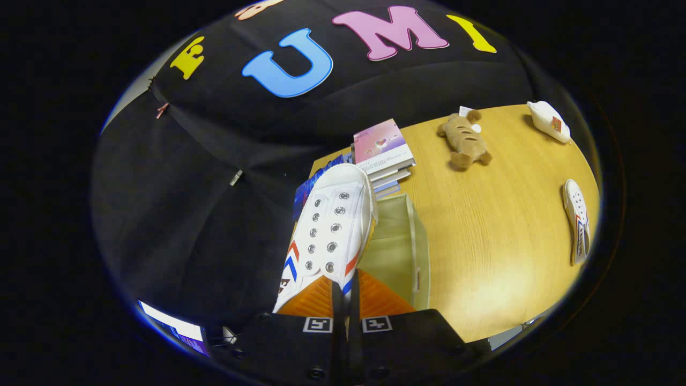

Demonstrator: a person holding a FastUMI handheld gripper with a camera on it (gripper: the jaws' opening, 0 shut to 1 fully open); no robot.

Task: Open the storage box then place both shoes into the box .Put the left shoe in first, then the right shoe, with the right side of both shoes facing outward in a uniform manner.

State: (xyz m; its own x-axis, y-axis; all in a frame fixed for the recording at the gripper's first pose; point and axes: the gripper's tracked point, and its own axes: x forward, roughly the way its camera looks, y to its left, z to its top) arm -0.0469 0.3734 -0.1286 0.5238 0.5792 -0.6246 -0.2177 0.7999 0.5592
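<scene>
The gripper (345, 292) at lower centre is clamped on a white shoe (329, 230), both fingers pinching its collar, holding it above the open storage box (399, 244). The box looks empty; the other shoe (578, 221) lies at far right on the table (482, 241), yet to go in.

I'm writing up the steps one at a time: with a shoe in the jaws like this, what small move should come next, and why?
Probably lower the held shoe into the open storage box. The gripper has its jaws closed on the shoe's rear edge, lifted off the table, and the box sits just beyond and beside it. The other shoe lies far across the table.
</scene>
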